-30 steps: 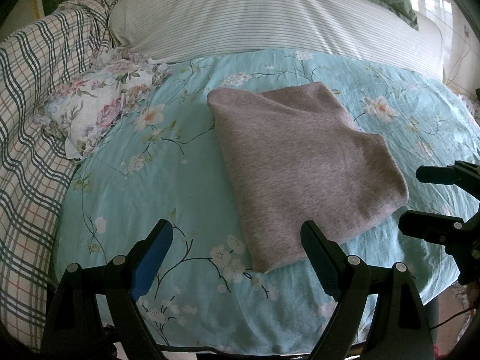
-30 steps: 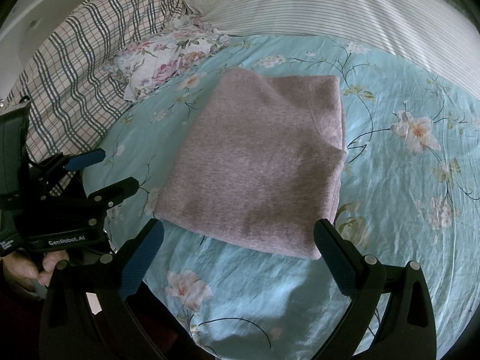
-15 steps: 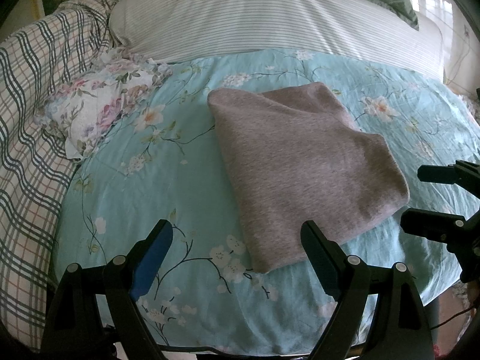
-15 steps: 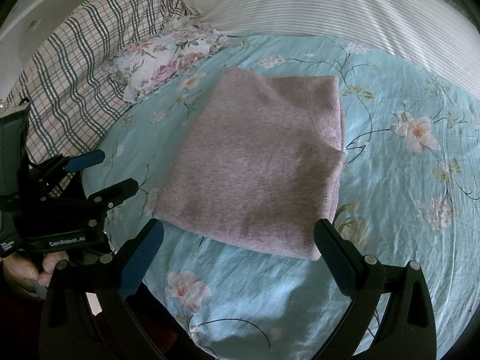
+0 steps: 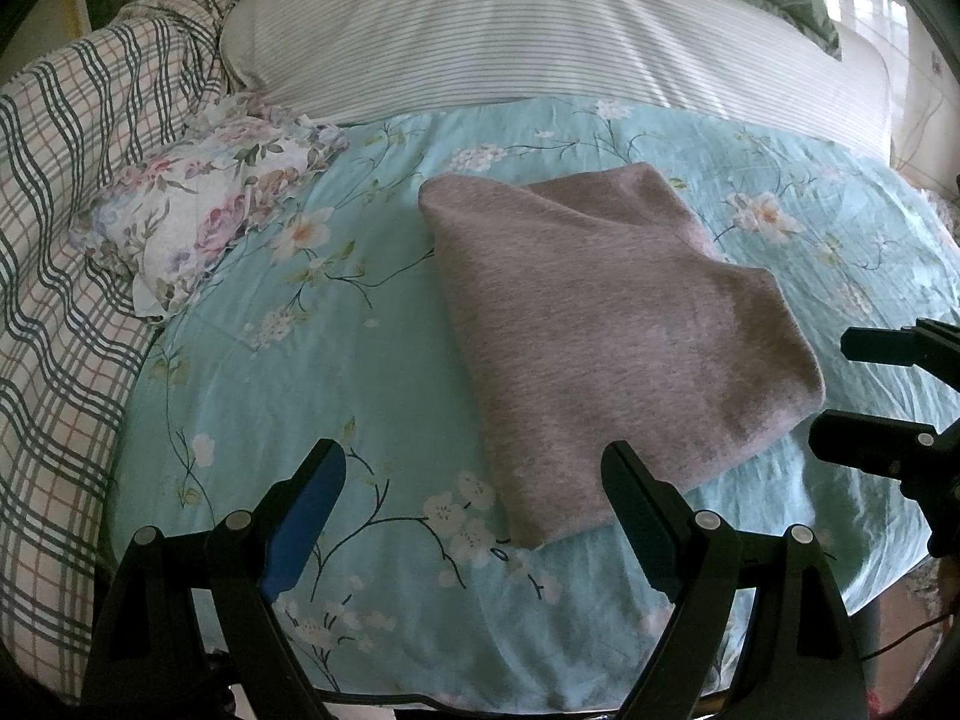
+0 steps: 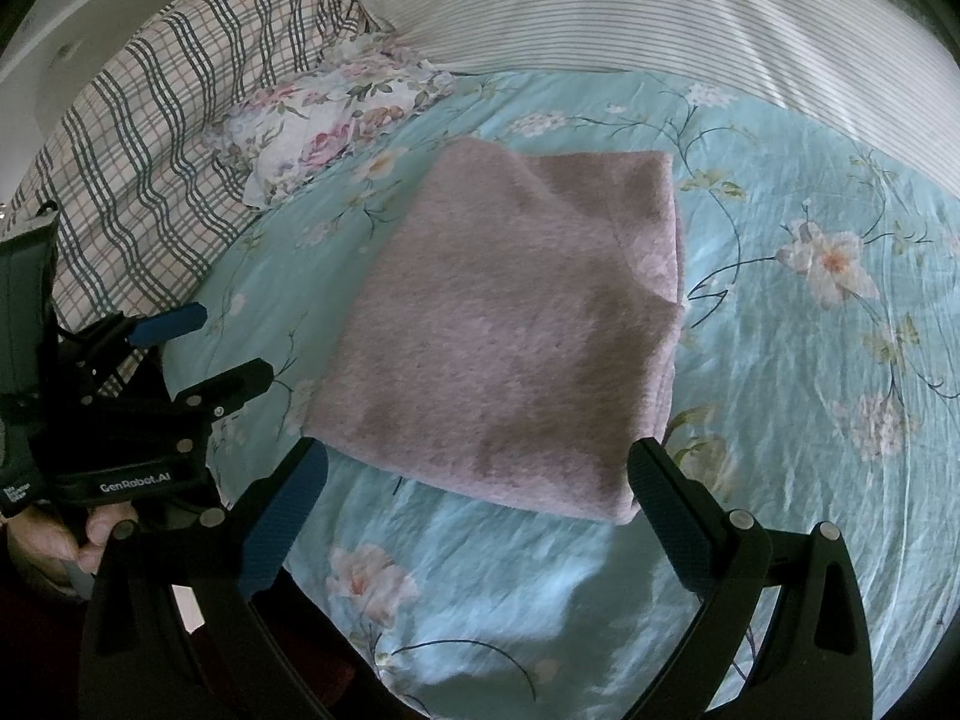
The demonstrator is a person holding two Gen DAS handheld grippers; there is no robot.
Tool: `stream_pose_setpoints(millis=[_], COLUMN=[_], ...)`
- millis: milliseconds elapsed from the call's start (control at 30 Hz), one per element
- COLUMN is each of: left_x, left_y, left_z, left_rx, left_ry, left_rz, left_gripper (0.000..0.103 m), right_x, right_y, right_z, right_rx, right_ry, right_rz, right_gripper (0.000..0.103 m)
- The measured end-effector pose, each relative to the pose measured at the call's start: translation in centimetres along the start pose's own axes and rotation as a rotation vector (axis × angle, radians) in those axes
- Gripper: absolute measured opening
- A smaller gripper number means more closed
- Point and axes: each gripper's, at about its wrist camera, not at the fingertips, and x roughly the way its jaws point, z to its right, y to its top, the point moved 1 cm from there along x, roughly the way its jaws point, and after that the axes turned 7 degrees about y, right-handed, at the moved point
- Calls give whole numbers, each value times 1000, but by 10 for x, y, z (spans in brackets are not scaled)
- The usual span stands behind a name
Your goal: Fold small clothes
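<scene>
Nothing has shifted since before: the folded grey garment (image 5: pixel 606 330) (lying flat) stays untouched, left gripper (image 5: pixel 474 510) and right gripper (image 6: pixel 480 510) both spread empty.

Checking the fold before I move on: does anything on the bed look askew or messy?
Mostly tidy. The folded pinkish-grey garment lies flat on the floral sheet, but an under-layer peeks past its right edge.

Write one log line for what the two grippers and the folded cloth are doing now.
left gripper: open, empty | right gripper: open, empty | folded pinkish-grey knit garment: flat on turquoise floral bedsheet, untouched
</scene>
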Motion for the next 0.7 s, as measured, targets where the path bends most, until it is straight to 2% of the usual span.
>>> stream_pose_setpoints(millis=[567, 700], left_x=[8, 11], left_y=[4, 9], left_z=[-4, -5], left_rx=[7, 4], left_ry=[-12, -9], left_rz=[-3, 1], left_gripper=[88, 88], right_x=[2, 2], right_y=[3, 15], right_z=[1, 9], right_rx=[2, 0], right_ry=[-5, -8], right_rz=[0, 3], right_gripper=[100, 100])
